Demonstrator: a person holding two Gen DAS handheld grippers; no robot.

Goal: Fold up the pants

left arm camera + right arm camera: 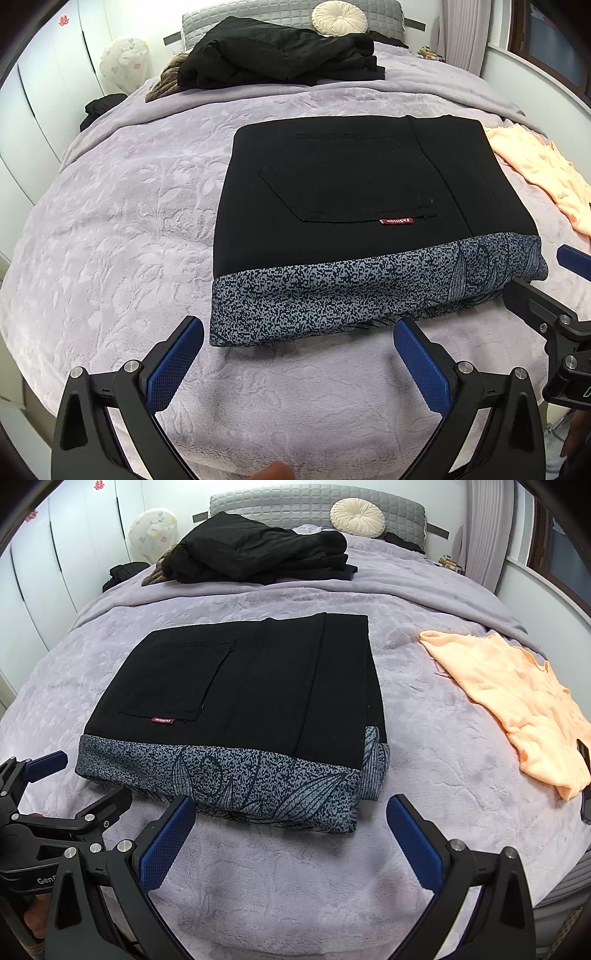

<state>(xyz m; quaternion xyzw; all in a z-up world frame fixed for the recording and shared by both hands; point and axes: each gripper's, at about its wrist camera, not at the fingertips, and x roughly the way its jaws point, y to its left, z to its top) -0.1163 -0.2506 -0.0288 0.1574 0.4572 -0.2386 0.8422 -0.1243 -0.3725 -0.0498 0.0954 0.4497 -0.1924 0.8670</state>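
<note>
The black pants (351,192) lie folded into a flat rectangle on the lilac bedspread (122,229), back pocket with a red label up, a grey speckled lining band along the near edge. They also show in the right wrist view (251,694). My left gripper (299,343) is open and empty, just short of the near edge. My right gripper (291,823) is open and empty, in front of the near right corner. The right gripper shows at the right edge of the left wrist view (546,288); the left gripper shows at the left of the right wrist view (55,786).
A peach cloth (517,701) lies on the bed to the right of the pants. A pile of dark clothes (258,554) and a round cream cushion (357,517) sit by the grey headboard. White wardrobes (55,572) line the left wall.
</note>
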